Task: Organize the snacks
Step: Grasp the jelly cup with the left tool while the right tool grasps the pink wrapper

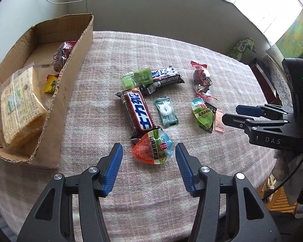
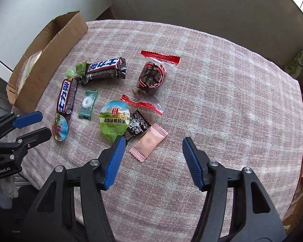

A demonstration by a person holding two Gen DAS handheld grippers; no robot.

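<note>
Several snacks lie on a pink plaid cloth. My left gripper [image 1: 149, 155] is open, its fingers on either side of an orange quail-egg pack [image 1: 152, 148], just in front of a Snickers bar [image 1: 138, 112]. My right gripper [image 2: 152, 151] is open above a pink candy [image 2: 148, 142], beside a green quail-egg pack [image 2: 114, 122] and a black sachet [image 2: 137, 126]. A second Snickers bar [image 2: 105, 68], a mint [image 2: 88, 104], a green candy [image 1: 136, 77] and a red-sealed bag [image 2: 151, 78] lie further back. A cardboard box [image 1: 74, 64] at left holds crackers [image 1: 20, 104] and sweets.
The right gripper shows in the left wrist view [image 1: 234, 113] near the table's right edge. The left gripper shows in the right wrist view [image 2: 38, 125]. A green package [image 1: 242, 47] stands beyond the table's far right. Walls rise behind the table.
</note>
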